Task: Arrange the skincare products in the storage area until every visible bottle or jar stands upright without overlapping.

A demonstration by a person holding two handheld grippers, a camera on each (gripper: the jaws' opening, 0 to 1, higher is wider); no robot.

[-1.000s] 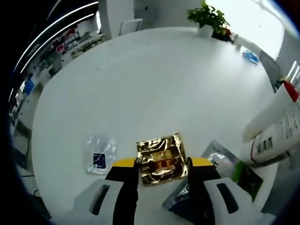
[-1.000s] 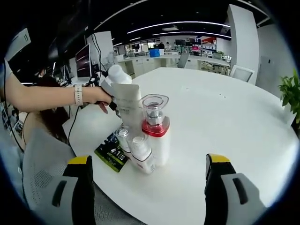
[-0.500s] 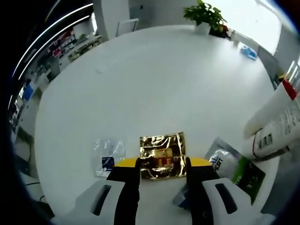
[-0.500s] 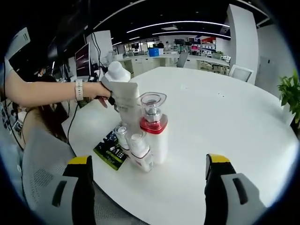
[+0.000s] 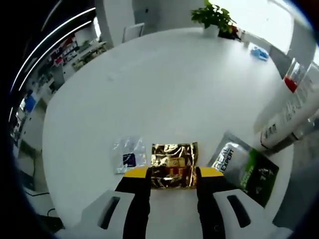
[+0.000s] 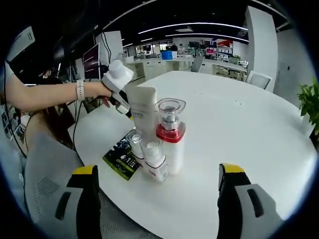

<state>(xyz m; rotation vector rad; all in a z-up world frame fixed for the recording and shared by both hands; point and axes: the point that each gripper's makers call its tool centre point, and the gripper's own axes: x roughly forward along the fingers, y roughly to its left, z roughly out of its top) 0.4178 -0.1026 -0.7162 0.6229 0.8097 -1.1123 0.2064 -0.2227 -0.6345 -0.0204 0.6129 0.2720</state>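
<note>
Left gripper point(image 5: 167, 185) hovers over the near edge of the white tabletop point(image 5: 164, 89), jaws parted on either side of a gold foil sachet point(image 5: 174, 165) without clamping it. A clear sachet point(image 5: 129, 155) lies just beside it, a green-and-grey packet point(image 5: 244, 169) on the other side. Right gripper point(image 6: 154, 186) hangs wide open, holding nothing. Ahead, near that edge, stand the tall white tube point(image 6: 144, 117), a red-collared pump bottle point(image 6: 171, 139) and two small bottles point(image 6: 149, 152), upright and clustered.

Bottles point(image 6: 158, 144) and a green sachet point(image 6: 121, 158) crowded the tabletop point(image 6: 239, 149) near its front edge; the broad middle and far side lay open for passage.
</note>
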